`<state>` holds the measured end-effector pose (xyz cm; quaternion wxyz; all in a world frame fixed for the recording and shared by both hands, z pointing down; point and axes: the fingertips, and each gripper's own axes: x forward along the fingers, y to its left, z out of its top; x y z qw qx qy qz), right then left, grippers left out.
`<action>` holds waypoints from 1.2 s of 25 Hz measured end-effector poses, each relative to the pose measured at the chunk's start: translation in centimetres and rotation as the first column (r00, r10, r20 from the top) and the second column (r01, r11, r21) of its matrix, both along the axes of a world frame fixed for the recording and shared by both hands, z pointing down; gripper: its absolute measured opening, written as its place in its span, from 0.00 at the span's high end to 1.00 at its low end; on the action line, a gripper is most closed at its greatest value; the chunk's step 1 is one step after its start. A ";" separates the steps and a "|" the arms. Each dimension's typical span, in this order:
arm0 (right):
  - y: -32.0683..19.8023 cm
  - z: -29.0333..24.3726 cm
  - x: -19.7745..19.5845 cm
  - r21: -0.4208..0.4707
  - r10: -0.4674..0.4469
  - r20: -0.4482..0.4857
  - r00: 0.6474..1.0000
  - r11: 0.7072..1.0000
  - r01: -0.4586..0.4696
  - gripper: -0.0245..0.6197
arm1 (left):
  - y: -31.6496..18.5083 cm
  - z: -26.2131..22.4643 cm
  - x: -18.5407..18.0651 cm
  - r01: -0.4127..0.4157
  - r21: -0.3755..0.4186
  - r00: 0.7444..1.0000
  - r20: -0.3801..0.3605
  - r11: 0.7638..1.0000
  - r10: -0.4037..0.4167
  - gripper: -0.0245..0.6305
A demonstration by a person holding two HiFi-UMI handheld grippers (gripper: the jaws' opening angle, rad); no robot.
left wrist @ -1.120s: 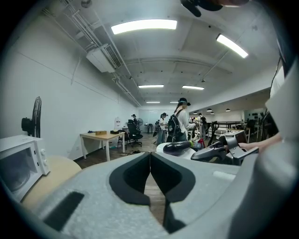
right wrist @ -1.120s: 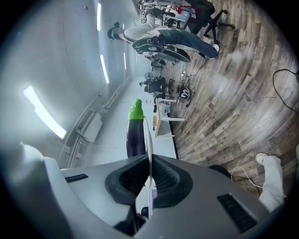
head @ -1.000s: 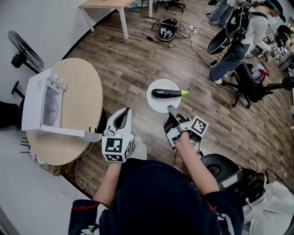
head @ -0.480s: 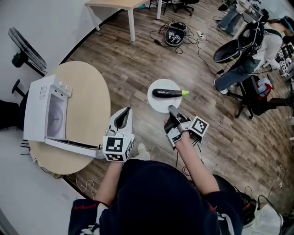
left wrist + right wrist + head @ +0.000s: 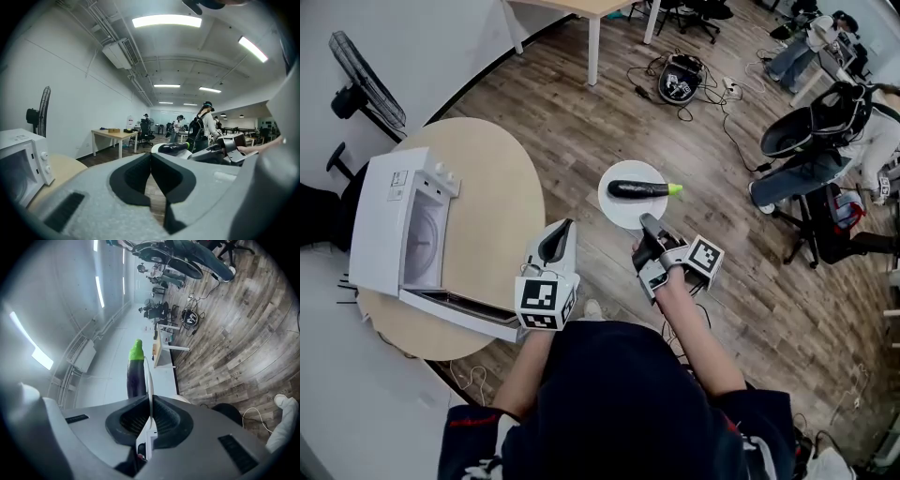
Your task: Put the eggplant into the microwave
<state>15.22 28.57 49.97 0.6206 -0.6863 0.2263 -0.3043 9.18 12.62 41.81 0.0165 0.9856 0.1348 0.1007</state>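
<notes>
Wood floor point(image 5: 581, 112), table point(image 5: 502, 187) at 9 o'clock | right gripper point(image 5: 648, 223) pinches plate point(image 5: 617, 208) rim, left gripper point(image 5: 559, 234) closed, empty | keep your plate level carrying eggplant point(image 5: 637, 189) to microwave point(image 5: 394, 220)

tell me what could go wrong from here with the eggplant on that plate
The right claw pinches only the rim of the white plate, and the eggplant lies loose on top, so a tilt could roll it onto the floor. The open door of the microwave sticks out close to the left claw and could get bumped.
</notes>
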 end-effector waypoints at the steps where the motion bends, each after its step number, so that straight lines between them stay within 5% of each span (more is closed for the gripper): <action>1: -0.8 0.1 0.4 -0.004 -0.012 0.001 1.000 1.000 0.012 0.93 | -0.5 0.1 0.3 0.007 -0.003 1.000 0.000 1.000 -0.007 0.94; 11: -8.5 0.3 3.6 -0.018 -0.171 0.001 0.985 0.985 0.171 0.93 | -6.4 0.2 1.5 0.136 -0.015 0.991 0.003 0.991 -0.136 0.94; 17: -14.9 0.0 6.7 -0.023 -0.329 -0.009 0.944 0.944 0.329 0.93 | -11.5 0.2 1.9 0.291 -0.010 0.957 0.011 0.957 -0.291 0.94; 25: -25.6 1.0 8.9 -0.015 -0.587 0.008 0.810 0.809 0.587 0.93 | -19.3 0.7 1.4 0.549 -0.004 0.835 0.026 0.836 -0.549 0.94; 30: -31.4 1.4 8.7 -0.021 -0.732 0.030 0.681 0.681 0.732 0.93 | -22.7 0.5 0.0 0.696 -0.004 0.718 0.037 0.718 -0.695 0.94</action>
